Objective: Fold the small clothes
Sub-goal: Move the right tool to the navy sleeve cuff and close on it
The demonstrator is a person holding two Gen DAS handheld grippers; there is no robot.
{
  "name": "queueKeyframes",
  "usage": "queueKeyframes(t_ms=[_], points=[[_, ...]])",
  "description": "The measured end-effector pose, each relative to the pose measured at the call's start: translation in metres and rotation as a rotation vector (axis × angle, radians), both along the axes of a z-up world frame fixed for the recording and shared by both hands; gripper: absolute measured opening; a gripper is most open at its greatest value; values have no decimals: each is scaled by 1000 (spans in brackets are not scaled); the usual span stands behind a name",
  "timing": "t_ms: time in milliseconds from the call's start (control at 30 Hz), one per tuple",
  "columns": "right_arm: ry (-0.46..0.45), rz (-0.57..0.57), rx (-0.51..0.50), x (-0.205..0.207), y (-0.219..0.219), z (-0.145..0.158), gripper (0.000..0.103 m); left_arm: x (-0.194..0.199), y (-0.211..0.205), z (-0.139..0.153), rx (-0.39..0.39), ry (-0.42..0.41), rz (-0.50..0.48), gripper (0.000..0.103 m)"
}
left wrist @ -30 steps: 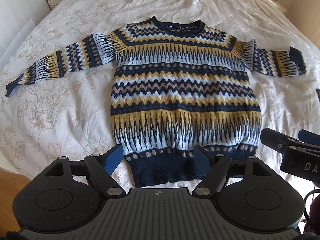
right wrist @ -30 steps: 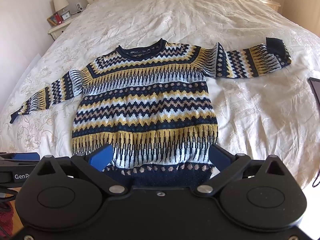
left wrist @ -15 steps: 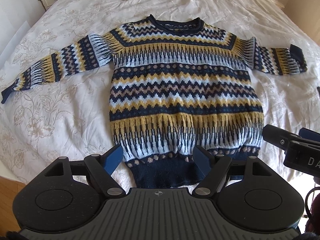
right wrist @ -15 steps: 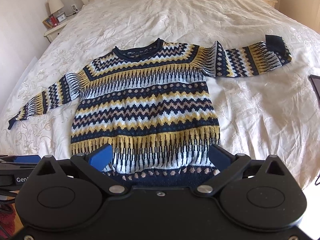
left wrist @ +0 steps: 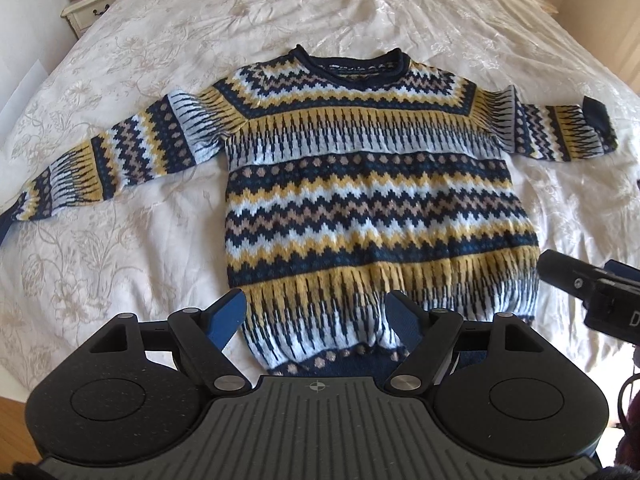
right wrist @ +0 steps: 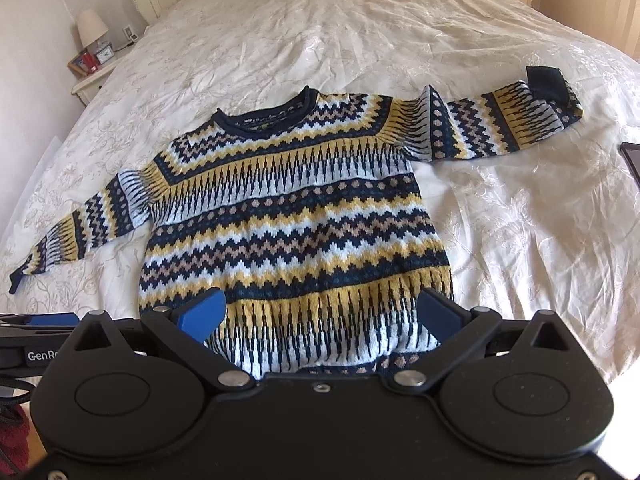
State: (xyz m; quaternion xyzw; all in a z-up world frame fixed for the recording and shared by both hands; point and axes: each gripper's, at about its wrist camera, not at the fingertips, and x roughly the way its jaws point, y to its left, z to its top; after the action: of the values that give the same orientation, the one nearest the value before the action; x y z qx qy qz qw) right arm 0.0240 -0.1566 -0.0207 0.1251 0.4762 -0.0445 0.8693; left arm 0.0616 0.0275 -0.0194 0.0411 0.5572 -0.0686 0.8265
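Both tongs, left [left wrist: 316,316] and right [right wrist: 320,312], stood apart, empty, over the sweater [left wrist: 372,200] hem at frame bottom; grabbing one knit layer risked a skewed fold.

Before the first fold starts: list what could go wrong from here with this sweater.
1. Both grippers, left and right, are open over the sweater hem; a shallow pinch may catch only the top layer.
2. The right sleeve's cuff is already turned back and may bunch when folded.
3. The bedspread is wrinkled and could be pinched too.
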Motion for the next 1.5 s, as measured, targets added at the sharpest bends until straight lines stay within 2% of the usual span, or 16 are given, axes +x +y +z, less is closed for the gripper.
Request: queueKeyframes(t_ms=[167, 367, 467, 533, 567, 600, 633, 833, 967, 1200, 1500], points=[[-44, -20, 10, 8, -7, -1, 101, 14, 6, -6, -33, 13, 6, 75], [-56, -20, -81, 27, -27, -5, 100, 31, 10, -12, -61, 24, 46, 75], [-56, -20, -123, 41, -48, -9, 90, 40, 9, -13, -66, 17, 75, 75], [-34, -33, -145, 54, -67, -14, 87, 47, 7, -13, -71, 24, 107, 75], [-28, -34, -152, 61, -77, -15, 84, 50, 6, -13, -77, 25, 127, 75], [-27, -36, -162, 67, -86, -16, 76, 53, 4, -15, -83, 24, 138, 75], [-30, -37, -171, 74, -98, -18, 74, 57, 1, -17, -87, 29, 142, 75], [-41, -73, -268, 116, -167, -24, 69, 73, -21, -23, -96, 55, 189, 75], [-34, -90, -328, 145, -213, -34, 61, 78, -36, -26, -91, 62, 220, 75], [-9, -56, -456, 186, -266, -60, 59, 87, -64, -32, -77, 97, 270, 75], [36, 61, -526, 206, -300, -93, 60, 96, -96, -33, -70, 108, 291, 75]])
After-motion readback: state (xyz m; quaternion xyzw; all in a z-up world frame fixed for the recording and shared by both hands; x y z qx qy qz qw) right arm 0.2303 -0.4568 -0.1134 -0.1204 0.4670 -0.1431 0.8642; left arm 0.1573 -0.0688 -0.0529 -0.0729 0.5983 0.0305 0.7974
